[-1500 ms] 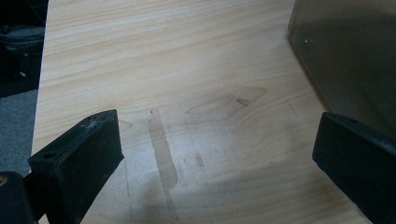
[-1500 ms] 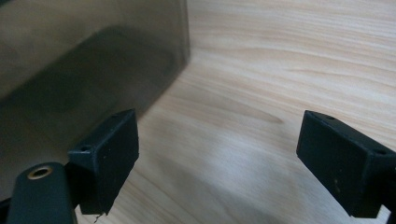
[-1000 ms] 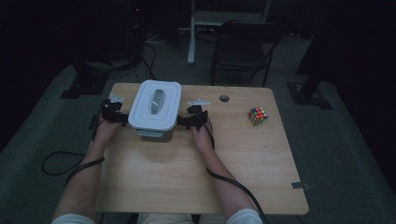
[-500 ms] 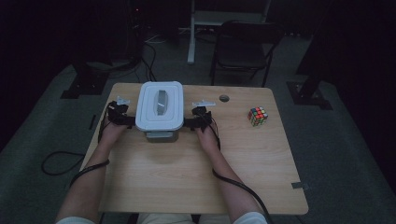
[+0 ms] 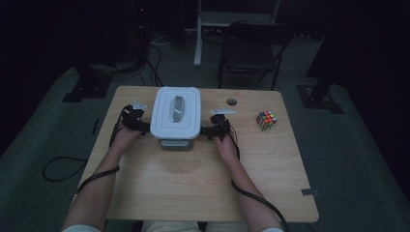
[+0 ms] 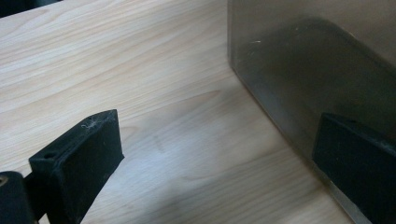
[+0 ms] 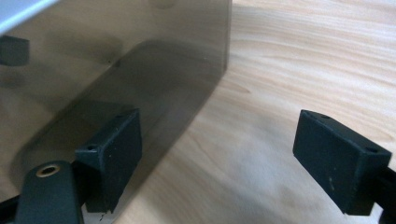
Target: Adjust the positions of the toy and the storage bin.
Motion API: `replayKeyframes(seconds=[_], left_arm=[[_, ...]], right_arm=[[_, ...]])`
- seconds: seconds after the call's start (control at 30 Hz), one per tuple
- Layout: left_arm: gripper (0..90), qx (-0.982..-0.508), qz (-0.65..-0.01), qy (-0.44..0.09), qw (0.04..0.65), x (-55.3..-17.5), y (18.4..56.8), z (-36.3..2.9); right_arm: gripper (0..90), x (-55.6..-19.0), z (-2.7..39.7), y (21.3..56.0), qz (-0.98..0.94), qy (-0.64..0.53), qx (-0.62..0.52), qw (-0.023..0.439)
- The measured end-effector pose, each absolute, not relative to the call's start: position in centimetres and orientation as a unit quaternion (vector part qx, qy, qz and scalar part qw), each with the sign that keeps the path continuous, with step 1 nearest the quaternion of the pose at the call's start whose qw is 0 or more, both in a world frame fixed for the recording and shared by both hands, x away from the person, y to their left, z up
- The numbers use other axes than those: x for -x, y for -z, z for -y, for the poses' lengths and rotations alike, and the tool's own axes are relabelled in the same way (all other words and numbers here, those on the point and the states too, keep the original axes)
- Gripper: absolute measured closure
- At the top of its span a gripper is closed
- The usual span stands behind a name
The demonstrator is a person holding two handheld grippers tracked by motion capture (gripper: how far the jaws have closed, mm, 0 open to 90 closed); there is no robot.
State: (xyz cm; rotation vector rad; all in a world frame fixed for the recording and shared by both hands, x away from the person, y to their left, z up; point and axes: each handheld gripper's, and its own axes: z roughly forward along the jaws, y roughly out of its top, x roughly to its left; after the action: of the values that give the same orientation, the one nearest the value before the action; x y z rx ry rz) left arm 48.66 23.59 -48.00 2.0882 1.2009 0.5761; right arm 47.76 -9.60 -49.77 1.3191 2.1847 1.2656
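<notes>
Wooden table [image 5: 193,183] lies bare from the lidded box [image 5: 175,116] to its near edge.

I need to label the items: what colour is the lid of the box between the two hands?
The lid is white, with a greyish handle recess in its middle; the high view shows it best.

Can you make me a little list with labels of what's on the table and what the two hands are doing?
Main thing: a clear storage box with a white lid
Left tool: beside the box's left wall, jaws open, one jaw against the wall
Right tool: beside the box's right wall, jaws open, just been closing a little, nothing between them
Also on the table: a colourful puzzle cube at the right, apart from the box
Box lid: on
</notes>
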Motion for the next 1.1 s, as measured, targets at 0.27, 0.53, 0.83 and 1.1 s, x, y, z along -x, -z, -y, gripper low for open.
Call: replayKeyframes(seconds=[0.27,0.53,0.83,1.1], left_arm=[[2.4,-0.804,-0.446,-0.211,0.332,-48.3,48.2,-21.2],[2.4,-0.81,-0.435,-0.206,0.336,-47.6,48.3,-19.3],[2.4,-0.812,-0.424,-0.198,0.349,-46.4,48.2,-17.9],[2.4,-0.817,-0.411,-0.187,0.358,-45.6,48.2,-16.7]], right_arm=[[15.5,-46.5,12.2,49.7,-0.759,-0.438,-0.46,0.144],[15.5,-45.7,14.4,49.9,-0.755,-0.442,-0.462,0.141],[15.5,-44.7,16.2,49.7,-0.758,-0.438,-0.462,0.14],[15.5,-44.1,17.7,49.7,-0.757,-0.44,-0.463,0.139]])
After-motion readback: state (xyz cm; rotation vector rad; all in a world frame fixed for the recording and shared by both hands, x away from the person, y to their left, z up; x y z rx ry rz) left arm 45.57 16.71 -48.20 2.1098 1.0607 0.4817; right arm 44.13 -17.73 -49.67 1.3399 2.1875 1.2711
